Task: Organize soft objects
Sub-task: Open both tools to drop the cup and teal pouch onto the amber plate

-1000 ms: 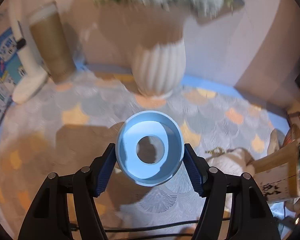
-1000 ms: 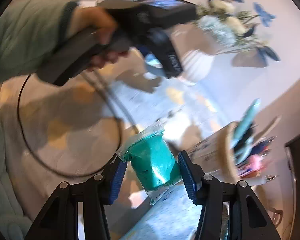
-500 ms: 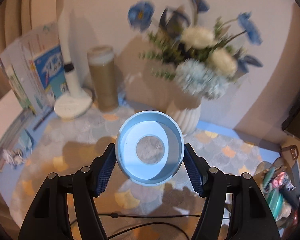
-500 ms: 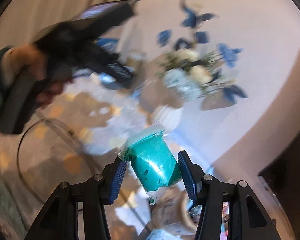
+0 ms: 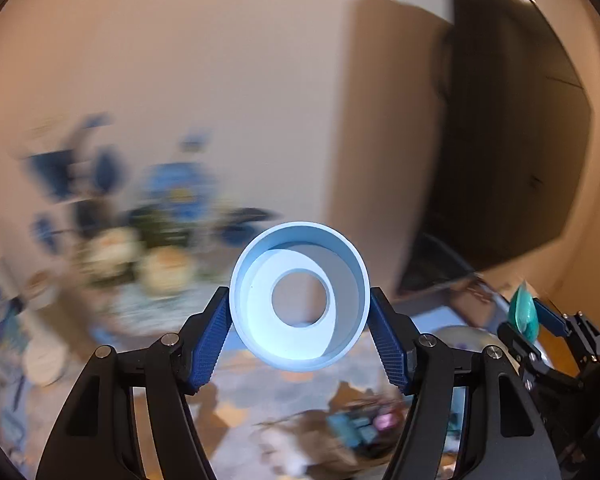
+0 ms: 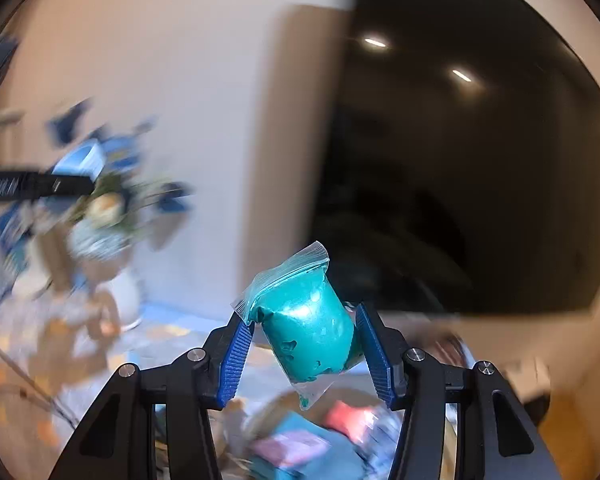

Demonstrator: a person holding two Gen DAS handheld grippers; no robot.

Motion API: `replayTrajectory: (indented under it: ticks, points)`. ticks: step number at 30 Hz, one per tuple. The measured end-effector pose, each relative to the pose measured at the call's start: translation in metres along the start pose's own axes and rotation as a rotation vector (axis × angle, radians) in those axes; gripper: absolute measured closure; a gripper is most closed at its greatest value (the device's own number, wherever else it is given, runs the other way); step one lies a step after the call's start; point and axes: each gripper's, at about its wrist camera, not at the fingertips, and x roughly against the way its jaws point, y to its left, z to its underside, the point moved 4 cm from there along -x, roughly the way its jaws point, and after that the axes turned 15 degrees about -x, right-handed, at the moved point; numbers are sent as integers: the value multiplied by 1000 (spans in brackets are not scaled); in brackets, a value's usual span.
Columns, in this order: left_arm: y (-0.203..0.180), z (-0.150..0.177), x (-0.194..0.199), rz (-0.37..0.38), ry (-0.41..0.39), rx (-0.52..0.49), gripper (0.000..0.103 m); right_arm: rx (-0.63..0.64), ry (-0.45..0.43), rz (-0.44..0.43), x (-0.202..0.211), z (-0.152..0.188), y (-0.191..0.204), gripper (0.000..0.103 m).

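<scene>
Both jaws of the left gripper (image 5: 300,316) are clamped on a light blue ring (image 5: 299,297), and its blue ribbed pads (image 5: 210,342) press on the ring's two sides. The ring is a short open cylinder with a round hole in its inner wall, and it is held up in the air, facing the camera. Behind it, in the left wrist view, a bouquet (image 5: 140,224) of blue and cream flowers is very blurred. A tablecloth (image 5: 260,384) with a scale pattern in grey and orange lies below. At the right edge the right gripper (image 5: 530,316) shows with a teal bag between its fingers. A beige wall and a dark doorway (image 5: 512,152) fill the upper part.

In the right wrist view the right gripper (image 6: 304,344) grasps the clear zip bag of teal dough (image 6: 310,332), tilted, with the pads on its two sides. A white ribbed vase (image 6: 126,296) stands at left, blurred. Below the bag a basket (image 6: 260,412) holds pink and blue packets. No writing can be read, because everything is blurred.
</scene>
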Motion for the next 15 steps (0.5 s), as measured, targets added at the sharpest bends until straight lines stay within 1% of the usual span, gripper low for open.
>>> replayTrajectory:
  ticks: [2, 3, 4, 5, 7, 8, 9, 11, 12, 15]
  points:
    - [-32, -10, -17, 78, 9, -40, 38, -84, 26, 60, -1, 1, -34, 51]
    - [-52, -13, -28, 129, 16, -69, 38, -128, 45, 101, -2, 5, -55, 51]
    - [-69, -14, -35, 173, 26, -94, 38, -145, 55, 127, -3, 8, -66, 51]
    - [-91, -13, -47, 233, 46, -127, 38, -158, 69, 165, -4, 13, -80, 51]
    - [-125, -7, -67, 312, 93, -179, 38, -175, 110, 241, -8, 25, -103, 51]
    - [-138, -2, -75, 337, 118, -199, 38, -190, 139, 267, -10, 34, -114, 51]
    - [-157, 8, -91, 364, 172, -230, 38, -202, 162, 277, -12, 40, -120, 51]
    - [-177, 25, -113, 394, 251, -253, 38, -227, 206, 284, -13, 52, -130, 51]
    - [-189, 38, -127, 423, 310, -260, 38, -231, 225, 287, -14, 58, -133, 51]
    - [-208, 56, -144, 453, 382, -282, 38, -227, 263, 288, -16, 71, -135, 51]
